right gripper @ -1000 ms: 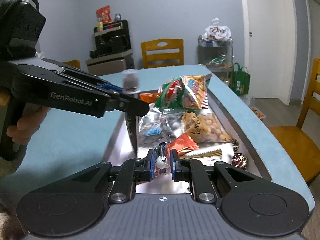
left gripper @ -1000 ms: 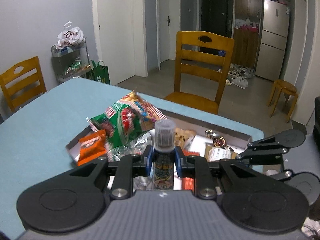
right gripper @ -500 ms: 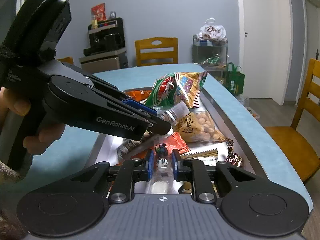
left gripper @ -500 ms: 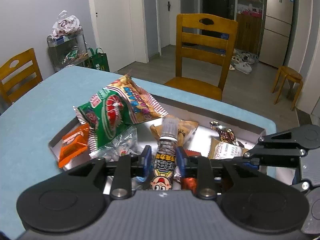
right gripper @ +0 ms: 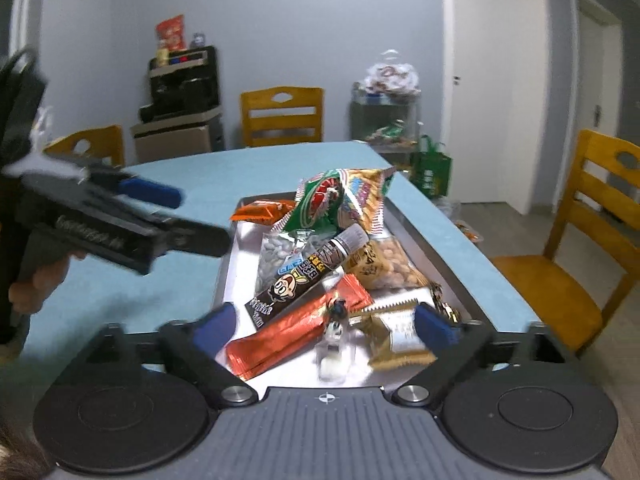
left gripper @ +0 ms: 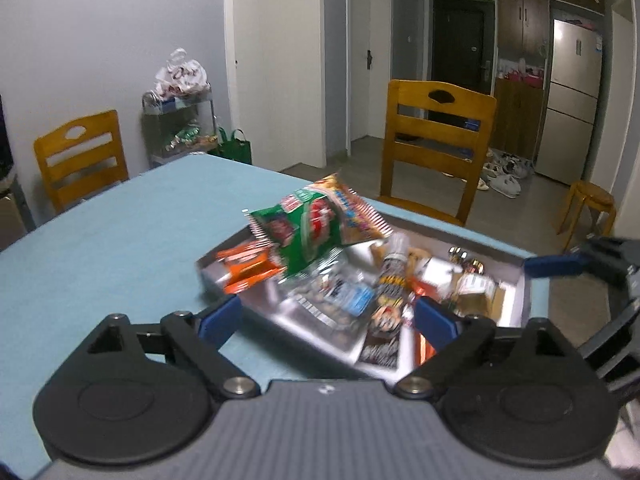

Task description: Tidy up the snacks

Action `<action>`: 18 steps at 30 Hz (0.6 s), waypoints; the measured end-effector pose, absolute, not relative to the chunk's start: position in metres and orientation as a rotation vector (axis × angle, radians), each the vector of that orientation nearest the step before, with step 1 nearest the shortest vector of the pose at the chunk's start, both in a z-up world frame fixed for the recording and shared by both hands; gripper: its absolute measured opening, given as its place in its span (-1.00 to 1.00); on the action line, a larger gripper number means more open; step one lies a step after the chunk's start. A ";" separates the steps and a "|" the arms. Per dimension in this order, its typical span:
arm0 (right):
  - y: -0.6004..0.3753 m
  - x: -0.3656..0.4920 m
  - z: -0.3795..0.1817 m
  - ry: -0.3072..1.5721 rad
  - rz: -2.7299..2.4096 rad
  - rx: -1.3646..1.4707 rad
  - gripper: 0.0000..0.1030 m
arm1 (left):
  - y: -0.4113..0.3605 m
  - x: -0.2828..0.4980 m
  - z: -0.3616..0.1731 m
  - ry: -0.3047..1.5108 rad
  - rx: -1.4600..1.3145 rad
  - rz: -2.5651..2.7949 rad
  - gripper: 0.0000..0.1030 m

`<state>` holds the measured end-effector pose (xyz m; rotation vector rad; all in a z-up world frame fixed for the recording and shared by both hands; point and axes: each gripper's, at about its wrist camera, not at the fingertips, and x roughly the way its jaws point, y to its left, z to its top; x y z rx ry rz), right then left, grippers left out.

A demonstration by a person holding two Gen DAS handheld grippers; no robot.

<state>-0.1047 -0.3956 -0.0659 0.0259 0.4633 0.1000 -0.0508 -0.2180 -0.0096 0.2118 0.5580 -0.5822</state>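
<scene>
**Both grippers letting go over the snack tray**

One metal tray (right gripper: pixel 424 236) sat on the blue table (right gripper: pixel 248 172), holding one dark tube-shaped snack (right gripper: pixel 308 276), one green bag (right gripper: pixel 320 204), one orange packet (right gripper: pixel 262 212), one long red wrapper (right gripper: pixel 296 332), two clear bags of nuts and one gold-wrapped piece (right gripper: pixel 396 336). In the right wrist view the tube lay on the heap, its long axis running diagonally, capped end pointing up and right toward the far rim, printed end toward the near left. The left gripper (left gripper: pixel 326 314) and right gripper (right gripper: pixel 326 326) each had jaws opening wide, pads pressing on nothing, with snacks lying loose between them. Three wooden chairs stood around
</scene>
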 end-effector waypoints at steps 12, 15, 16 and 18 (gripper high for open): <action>-0.351 -0.140 -0.098 0.552 -0.071 0.039 1.00 | -0.174 -0.076 -0.058 0.640 0.231 -0.589 0.89; -0.344 -0.136 -0.106 0.571 -0.101 0.070 1.00 | -0.178 -0.083 -0.069 0.654 0.246 -0.619 0.89; -0.341 -0.135 -0.108 0.567 -0.108 0.075 1.00 | -0.179 -0.085 -0.073 0.659 0.255 -0.628 0.89; -0.334 -0.132 -0.111 0.569 -0.120 0.069 1.00 | -0.184 -0.087 -0.079 0.671 0.269 -0.637 0.89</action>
